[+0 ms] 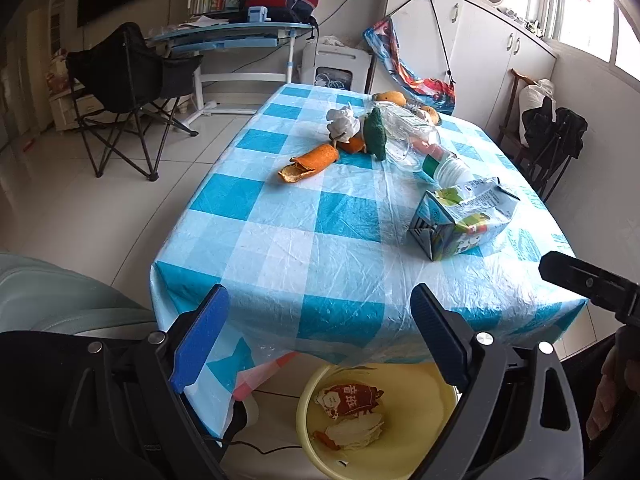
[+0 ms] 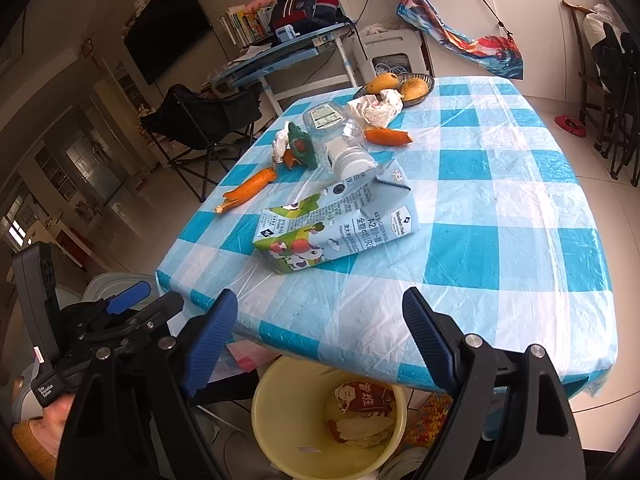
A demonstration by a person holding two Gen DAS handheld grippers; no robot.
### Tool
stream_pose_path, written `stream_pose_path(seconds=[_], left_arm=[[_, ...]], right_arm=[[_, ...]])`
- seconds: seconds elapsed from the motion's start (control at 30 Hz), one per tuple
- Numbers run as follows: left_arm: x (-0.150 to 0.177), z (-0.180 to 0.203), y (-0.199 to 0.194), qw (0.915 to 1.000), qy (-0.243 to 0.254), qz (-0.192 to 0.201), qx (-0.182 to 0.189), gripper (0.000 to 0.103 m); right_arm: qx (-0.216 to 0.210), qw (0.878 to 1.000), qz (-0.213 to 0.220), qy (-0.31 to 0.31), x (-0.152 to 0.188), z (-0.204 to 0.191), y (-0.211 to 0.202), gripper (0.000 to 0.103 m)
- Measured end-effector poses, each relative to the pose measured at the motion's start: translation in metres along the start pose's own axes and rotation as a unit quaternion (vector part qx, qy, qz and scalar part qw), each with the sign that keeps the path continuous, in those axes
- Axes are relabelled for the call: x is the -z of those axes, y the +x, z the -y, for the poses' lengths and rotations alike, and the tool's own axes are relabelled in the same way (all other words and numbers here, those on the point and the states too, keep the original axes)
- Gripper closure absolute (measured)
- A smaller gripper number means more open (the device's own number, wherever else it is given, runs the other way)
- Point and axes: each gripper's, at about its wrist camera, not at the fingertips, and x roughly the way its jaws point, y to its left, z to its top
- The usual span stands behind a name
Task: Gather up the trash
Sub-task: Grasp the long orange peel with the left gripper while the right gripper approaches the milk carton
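2 grippers agape, left gripper (image 1: 320,336), right gripper (image 2: 316,338), milk carton (image 2: 334,226) beyond fingers

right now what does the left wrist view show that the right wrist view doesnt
Only left wrist: windows above the white cabinets, and the left tongs, open and empty. Only right wrist: the mangoes' basket, a red thing on the floor, and the right tongs, open. Both: milk carton, bottle, orange peel, yellow bin.

On the table (image 2: 500,208), the milk carton (image 2: 332,228) lies at frame centre; the plastic bottle (image 2: 340,140) lies above it, orange peel (image 2: 250,190) left. The bin (image 2: 272,432) sits at bottom centre, holding a wrapper (image 2: 366,398).
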Motion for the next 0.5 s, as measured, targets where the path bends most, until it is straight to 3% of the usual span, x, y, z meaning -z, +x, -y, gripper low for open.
stream_pose_path(seconds=[0.33,0.5], left_arm=[[-0.046,-0.001,0.02,0.9993,0.034,0.001,-0.016,0.014],[-0.072,-0.002,0.037,0.9984,0.048,-0.003,-0.029,0.014]], right_arm=[[0.024,0.992,-0.02,-0.119,-0.045,-0.017,0.012,0.017],[0.041,0.992,-0.029,-0.118,-0.069,0.003,0.035,0.016]])
